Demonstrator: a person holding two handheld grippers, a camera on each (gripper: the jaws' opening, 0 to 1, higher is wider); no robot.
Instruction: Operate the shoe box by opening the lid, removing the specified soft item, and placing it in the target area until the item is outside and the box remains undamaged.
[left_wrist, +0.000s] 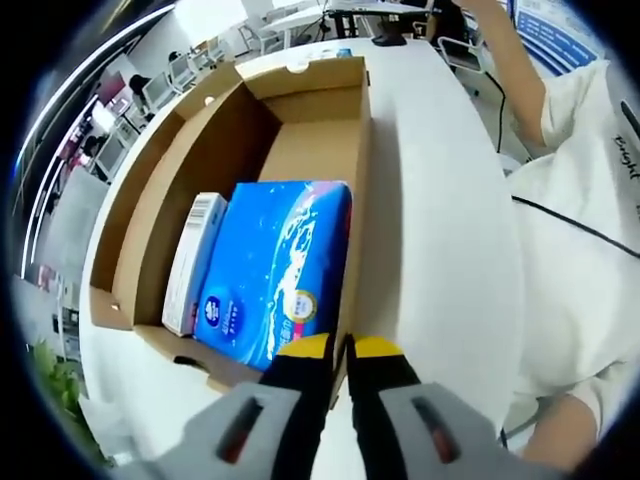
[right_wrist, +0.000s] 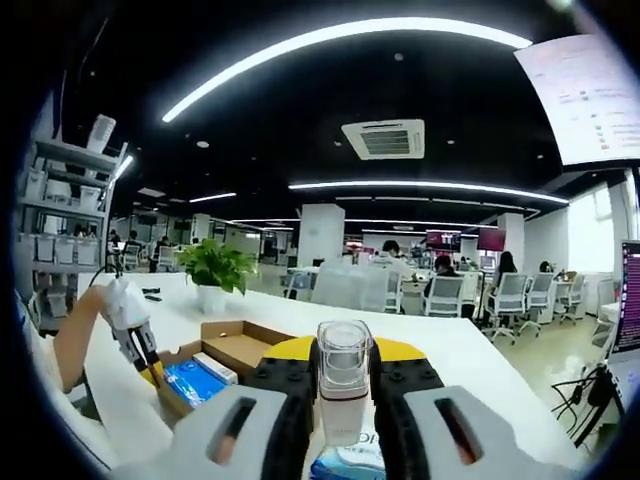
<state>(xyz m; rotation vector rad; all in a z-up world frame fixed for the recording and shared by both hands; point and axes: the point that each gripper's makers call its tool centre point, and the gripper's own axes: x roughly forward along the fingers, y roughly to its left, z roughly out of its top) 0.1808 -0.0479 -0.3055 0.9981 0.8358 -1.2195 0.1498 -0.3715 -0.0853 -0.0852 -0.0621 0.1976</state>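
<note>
In the left gripper view we looked down into the open shoe box (left_wrist: 310, 120), a brown cardboard box lying on the white table (left_wrist: 440, 200). Inside it lay the soft item, a blue plastic-wrapped pack (left_wrist: 275, 265), with a narrow white carton (left_wrist: 195, 262) just beside it against one inner wall. The far half of the box floor was bare cardboard. Our left gripper (left_wrist: 340, 350) had its yellow-tipped jaws drawn nearly together at the near edge of the box, right at the near corner of the blue pack; only a thin slit showed between the tips, and we could not tell whether they pinched the box wall or the wrapper. A person in a white shirt (left_wrist: 585, 230) stood just beside the table.

In the right gripper view our right gripper (right_wrist: 345, 370) was clenched on a small bottle (right_wrist: 344, 385) with a clear cap, held upright between the jaws, with a blue-labelled thing (right_wrist: 350, 462) below it that we could not make out. Well beyond the jaws, the shoe box (right_wrist: 225, 355) sat on the table with the blue pack (right_wrist: 195, 380) still inside, and the left gripper (right_wrist: 150, 368) reached down to the box's near corner, a hand (right_wrist: 85, 335) behind it. A potted plant (right_wrist: 213, 270) stood farther along the table.
</note>
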